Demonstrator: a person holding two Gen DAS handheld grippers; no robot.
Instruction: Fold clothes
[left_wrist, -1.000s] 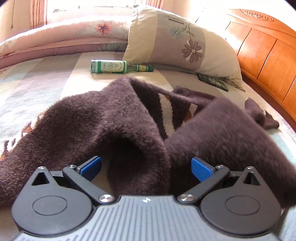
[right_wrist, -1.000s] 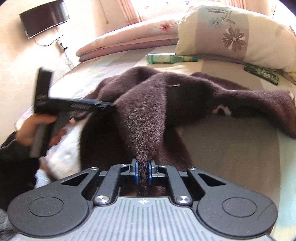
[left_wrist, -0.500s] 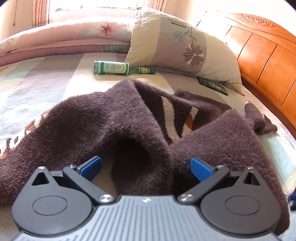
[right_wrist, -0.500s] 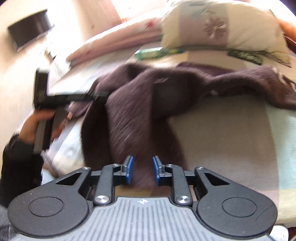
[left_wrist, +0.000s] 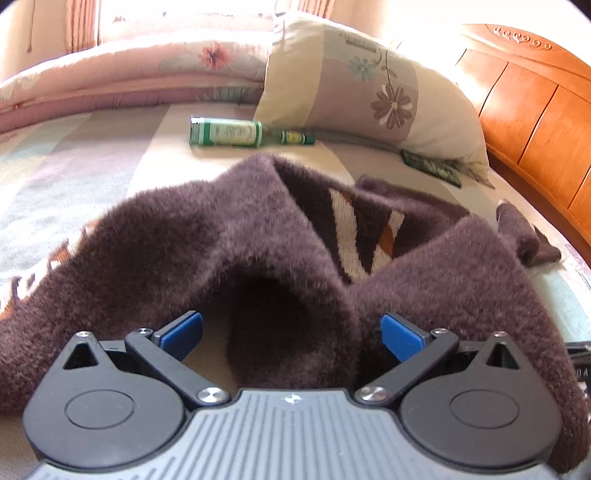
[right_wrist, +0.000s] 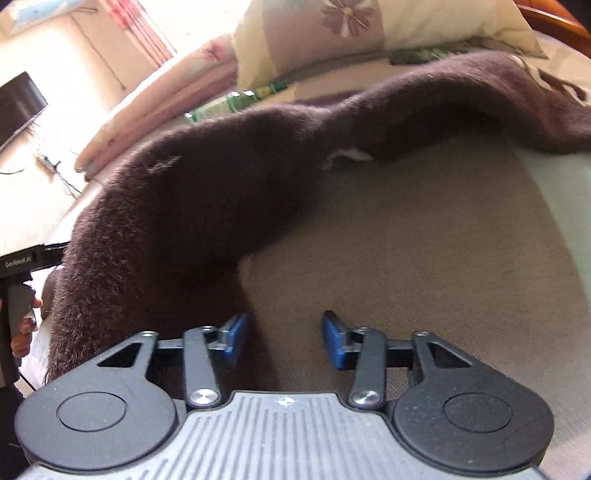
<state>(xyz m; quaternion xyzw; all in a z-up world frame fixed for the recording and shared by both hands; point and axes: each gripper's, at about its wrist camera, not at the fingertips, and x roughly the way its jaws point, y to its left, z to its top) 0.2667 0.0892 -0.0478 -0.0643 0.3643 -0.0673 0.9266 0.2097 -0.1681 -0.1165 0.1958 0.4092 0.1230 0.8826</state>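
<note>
A fuzzy dark brown sweater (left_wrist: 229, 240) with a cream and orange pattern lies rumpled on the bed. My left gripper (left_wrist: 291, 332) is open, and a bunched fold of the sweater stands between its blue pads without being pinched. In the right wrist view the same sweater (right_wrist: 207, 184) stretches across the sheet from lower left to upper right. My right gripper (right_wrist: 284, 338) is open over bare sheet, with the sweater's edge just at its left pad. The other hand-held gripper (right_wrist: 26, 258) and a hand show at the far left.
A green bottle (left_wrist: 229, 132) lies on the bed beyond the sweater, beside a floral pillow (left_wrist: 373, 96). A dark flat packet (left_wrist: 432, 168) sits under the pillow's corner. A wooden headboard (left_wrist: 535, 118) runs along the right. A folded pink quilt (left_wrist: 122, 81) lies at the back.
My right gripper let go of the sweater fold it held a second ago, opened wide, and moved right over bare sheet. The left gripper stayed open and edged forward.
</note>
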